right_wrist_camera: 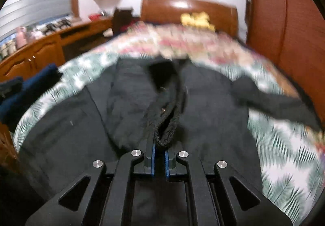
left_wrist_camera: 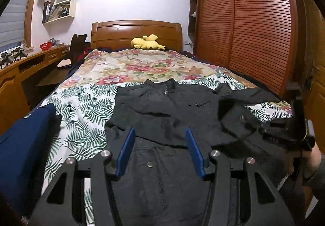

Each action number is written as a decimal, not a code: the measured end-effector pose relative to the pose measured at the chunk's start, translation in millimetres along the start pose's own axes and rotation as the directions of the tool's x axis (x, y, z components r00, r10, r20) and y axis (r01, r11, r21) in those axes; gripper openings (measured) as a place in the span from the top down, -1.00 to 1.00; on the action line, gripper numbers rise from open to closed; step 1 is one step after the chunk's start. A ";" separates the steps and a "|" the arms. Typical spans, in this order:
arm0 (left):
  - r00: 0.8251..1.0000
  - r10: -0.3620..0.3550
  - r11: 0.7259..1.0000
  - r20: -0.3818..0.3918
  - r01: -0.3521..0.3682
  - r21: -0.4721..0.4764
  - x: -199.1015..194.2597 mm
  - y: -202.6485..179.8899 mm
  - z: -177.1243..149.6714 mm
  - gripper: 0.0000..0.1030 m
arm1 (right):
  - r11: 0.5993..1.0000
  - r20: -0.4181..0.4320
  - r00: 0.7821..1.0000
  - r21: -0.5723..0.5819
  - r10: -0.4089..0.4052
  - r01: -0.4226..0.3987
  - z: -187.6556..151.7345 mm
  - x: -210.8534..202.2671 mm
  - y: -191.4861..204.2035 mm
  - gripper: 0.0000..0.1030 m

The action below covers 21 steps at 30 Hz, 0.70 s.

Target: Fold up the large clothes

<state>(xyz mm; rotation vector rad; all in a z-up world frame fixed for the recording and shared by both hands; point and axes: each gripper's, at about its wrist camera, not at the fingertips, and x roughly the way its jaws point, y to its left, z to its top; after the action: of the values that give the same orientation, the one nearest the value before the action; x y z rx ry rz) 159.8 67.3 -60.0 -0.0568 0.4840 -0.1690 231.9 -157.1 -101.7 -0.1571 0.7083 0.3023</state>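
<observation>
Left gripper apart and empty, right gripper clamped on cloth.
Left black two-finger gripper with blue pads (left_wrist_camera: 160,149) is angled down, jaws parted about halfway, nothing between them. Right black two-finger gripper with blue pads (right_wrist_camera: 159,162) is tilted down steeply, pads nearly together, pinching a cuff of the black fabric garment (right_wrist_camera: 165,134). A hand (left_wrist_camera: 312,160) grips its body at the left view's right edge.

Your left hand-held gripper (left_wrist_camera: 160,149) is a matte black plastic frame with triangular cut-outs, round silver screw heads at its pivots and two flat blue finger pads (left_wrist_camera: 126,151). Your right hand-held gripper (right_wrist_camera: 159,162) has the same black linkage, silver screws and ribbed blue pads. At the left view's right edge, your hand (left_wrist_camera: 313,160) emerges from a dark greenish sleeve (left_wrist_camera: 316,180).
</observation>
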 end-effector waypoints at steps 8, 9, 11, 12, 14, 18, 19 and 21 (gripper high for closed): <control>1.000 -0.024 1.000 -0.010 0.024 0.000 11.4 -14.7 3.7 0.01 | 0.996 0.000 0.997 -0.045 -0.077 0.077 -17.2 -9.0 -14.8 0.30; 1.000 -0.027 1.000 -0.009 0.027 0.002 12.3 -15.6 5.1 0.01 | 0.996 0.007 0.997 -0.048 -0.074 0.074 -17.6 -12.7 -17.4 0.25; 0.999 -0.038 0.999 -0.001 0.038 0.004 13.9 -20.3 7.3 0.01 | 0.997 0.010 0.998 -0.042 -0.061 0.061 -18.8 -17.1 -25.1 0.10; 0.999 -0.043 0.999 0.001 0.043 0.006 15.2 -23.2 8.6 0.01 | 0.998 0.009 0.999 -0.039 -0.053 0.054 -18.4 -18.4 -27.1 0.09; 0.999 -0.051 0.999 0.004 0.051 0.008 17.5 -27.6 10.0 0.01 | 0.999 0.006 0.999 -0.031 -0.039 0.039 -19.3 -19.3 -32.3 0.08; 0.997 -0.082 0.997 0.006 0.082 0.003 24.6 -42.4 12.6 0.01 | 0.999 -0.006 0.999 -0.019 -0.039 0.039 -25.6 -18.6 -44.8 0.08; 0.996 -0.087 0.996 0.006 0.087 0.003 26.0 -45.3 12.9 0.01 | 0.999 -0.011 0.999 -0.018 -0.042 0.042 -27.0 -18.9 -46.7 0.08; 0.995 -0.098 0.995 0.005 0.098 0.006 30.7 -53.2 14.5 0.01 | 0.999 -0.026 0.998 -0.010 -0.050 0.050 -29.0 -17.3 -53.2 0.08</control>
<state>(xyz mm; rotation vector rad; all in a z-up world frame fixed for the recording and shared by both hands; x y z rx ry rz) 185.4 9.8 -56.2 -0.0753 0.4761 -0.2664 218.9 -218.2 -109.8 -0.1880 0.7277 0.2562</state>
